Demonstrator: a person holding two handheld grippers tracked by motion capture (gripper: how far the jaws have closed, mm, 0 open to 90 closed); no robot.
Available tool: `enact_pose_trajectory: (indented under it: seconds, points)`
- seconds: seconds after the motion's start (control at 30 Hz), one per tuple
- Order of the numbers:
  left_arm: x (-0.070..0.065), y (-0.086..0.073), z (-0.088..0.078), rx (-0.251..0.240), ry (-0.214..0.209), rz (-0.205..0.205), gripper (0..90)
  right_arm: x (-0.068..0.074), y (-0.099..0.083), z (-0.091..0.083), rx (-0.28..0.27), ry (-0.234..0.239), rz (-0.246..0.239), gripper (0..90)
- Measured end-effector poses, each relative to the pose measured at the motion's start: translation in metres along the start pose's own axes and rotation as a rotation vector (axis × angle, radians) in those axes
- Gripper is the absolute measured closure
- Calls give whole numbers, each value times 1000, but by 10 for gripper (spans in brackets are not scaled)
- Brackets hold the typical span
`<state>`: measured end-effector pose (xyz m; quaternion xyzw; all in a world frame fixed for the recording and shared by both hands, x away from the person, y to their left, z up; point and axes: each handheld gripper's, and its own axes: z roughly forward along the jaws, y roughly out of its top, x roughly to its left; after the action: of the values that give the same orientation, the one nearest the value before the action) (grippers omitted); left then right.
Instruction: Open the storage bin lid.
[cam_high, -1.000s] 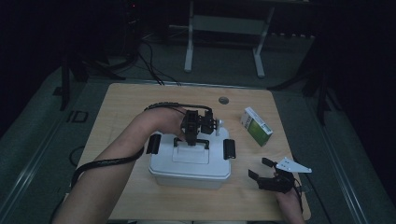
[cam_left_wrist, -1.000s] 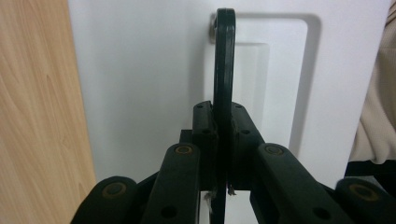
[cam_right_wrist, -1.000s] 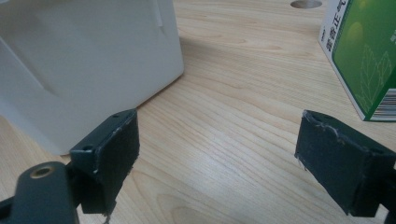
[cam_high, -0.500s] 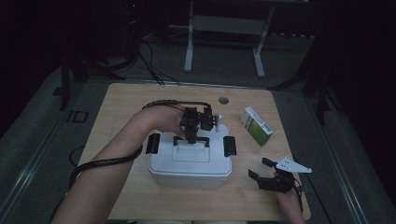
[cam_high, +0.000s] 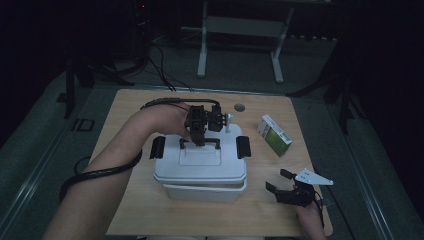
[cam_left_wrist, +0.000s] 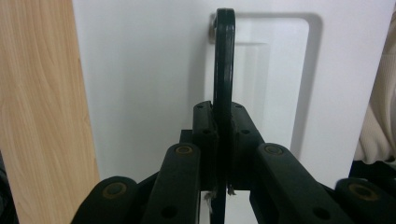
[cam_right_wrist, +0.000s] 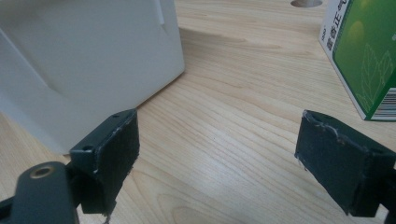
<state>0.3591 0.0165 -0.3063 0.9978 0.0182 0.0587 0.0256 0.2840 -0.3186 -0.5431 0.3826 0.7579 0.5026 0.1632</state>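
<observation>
The left tongs (cam_left_wrist: 223, 154) are clamped on the dark carry handle (cam_left_wrist: 224, 60) of the white storage box (cam_high: 200, 167), their pads pressing it from both sides near its middle, and the handle stands swung up out of its shallow recess in the lid (cam_left_wrist: 140, 70). The step in hand looks like lifting by that handle, either to raise the lid or the whole box, and it goes best with a straight, slow pull upward, the grip kept centred so the box does not tip toward one end; the two black side latches (cam_high: 157, 147) appear flipped outward (hard to be sure from above), so a check that both are free would spare a jerk. The right tongs (cam_right_wrist: 219, 163) hover spread wide and empty just above the surface (cam_right_wrist: 224, 107), near the box's corner, well placed to steady its wall if it slides. The handle is a thin, rigid, smooth plastic bar with rounded ends, so a firm pinch matters more than a wide one. The box is glossy moulded plastic with rounded edges and a stepped rim, sitting mid-surface on pale wood-grain laminate. Beside it, apart to the right, lies a small green-and-white carton (cam_high: 274, 135), sharp-cornered printed cardboard.
</observation>
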Motion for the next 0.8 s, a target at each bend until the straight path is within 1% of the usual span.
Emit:
enact_pose_trajectory:
  seconds: [0.1, 0.13, 0.2, 0.47, 0.5, 0.53, 0.6, 0.67, 0.8]
  points:
    - [-1, -5, -3, -5, 10, -7, 842, 0, 0, 0, 2, -1, -2, 133]
    - [-1, -6, -4, -3, 7, -10, 842, 0, 0, 0, 2, -2, -3, 133]
    - [-2, -11, -7, -7, 20, -19, 842, 0, 0, 0, 2, -1, 0, 134]
    - [-4, -29, -16, -16, 28, -34, 842, 0, 0, 1, 3, -4, -1, 133]
    - [-4, -29, -16, -16, 28, -34, 842, 0, 0, 1, 3, -4, -1, 133]
    - [-4, -35, -18, -17, 26, -42, 842, 0, 0, 1, 2, -4, -1, 134]
    - [-5, -41, -20, -16, 27, -48, 842, 1, 0, 1, 3, -5, 1, 134]
    - [-5, -50, -21, -22, 25, -70, 842, 1, 0, 1, 6, -6, -1, 133]
    - [-6, -68, -22, -7, 26, -98, 842, 1, 0, 1, 8, -6, -5, 133]
